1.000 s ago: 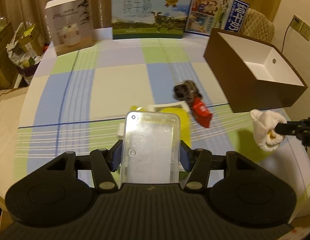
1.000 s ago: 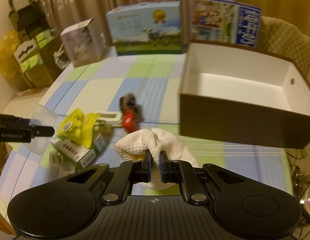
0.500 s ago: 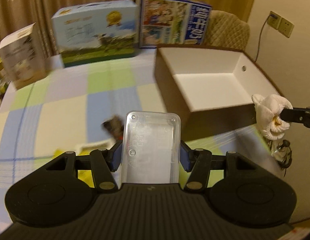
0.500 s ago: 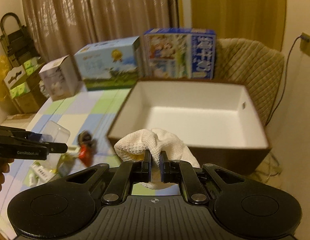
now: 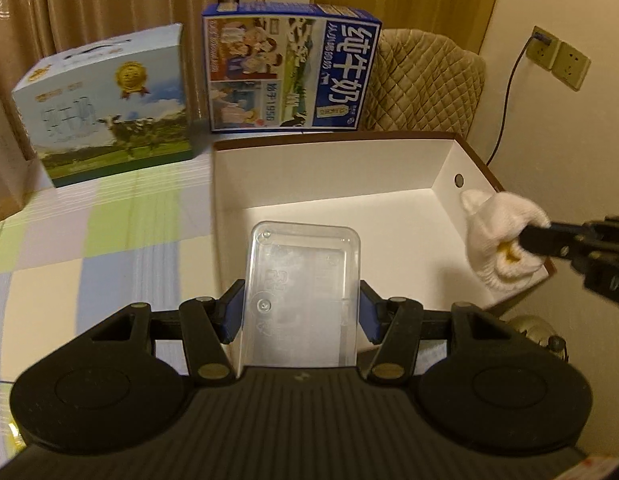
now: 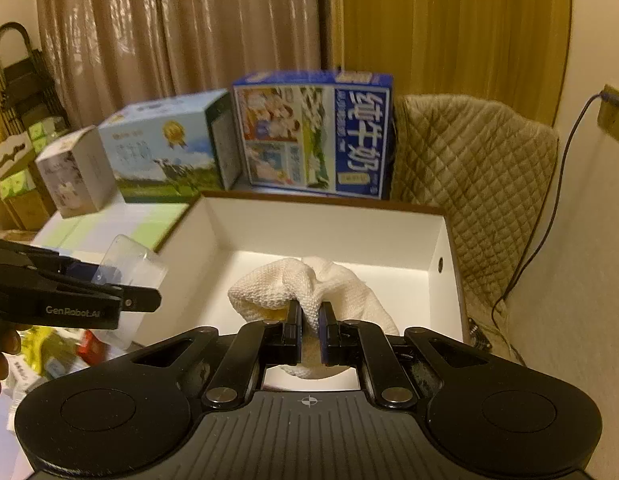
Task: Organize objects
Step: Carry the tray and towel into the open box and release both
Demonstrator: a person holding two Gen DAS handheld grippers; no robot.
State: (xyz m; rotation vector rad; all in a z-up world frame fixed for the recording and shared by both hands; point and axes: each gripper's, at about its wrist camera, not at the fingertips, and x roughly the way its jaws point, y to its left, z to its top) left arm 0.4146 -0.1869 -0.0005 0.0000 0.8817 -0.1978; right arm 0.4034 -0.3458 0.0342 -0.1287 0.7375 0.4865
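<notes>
Hovering over the open box (image 5: 441, 160), the left gripper (image 5: 299, 312) clamps a stiff, slippery clear plastic case (image 5: 303, 292) by its long sides, while the right gripper (image 6: 309, 332) pinches soft white cloth (image 6: 309, 292) between near-closed jaws.

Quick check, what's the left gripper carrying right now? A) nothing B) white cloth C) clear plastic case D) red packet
C: the left gripper has its blue pads pressed on both sides of the clear plastic case, held above the open box; the white cloth is in the right gripper.
</notes>
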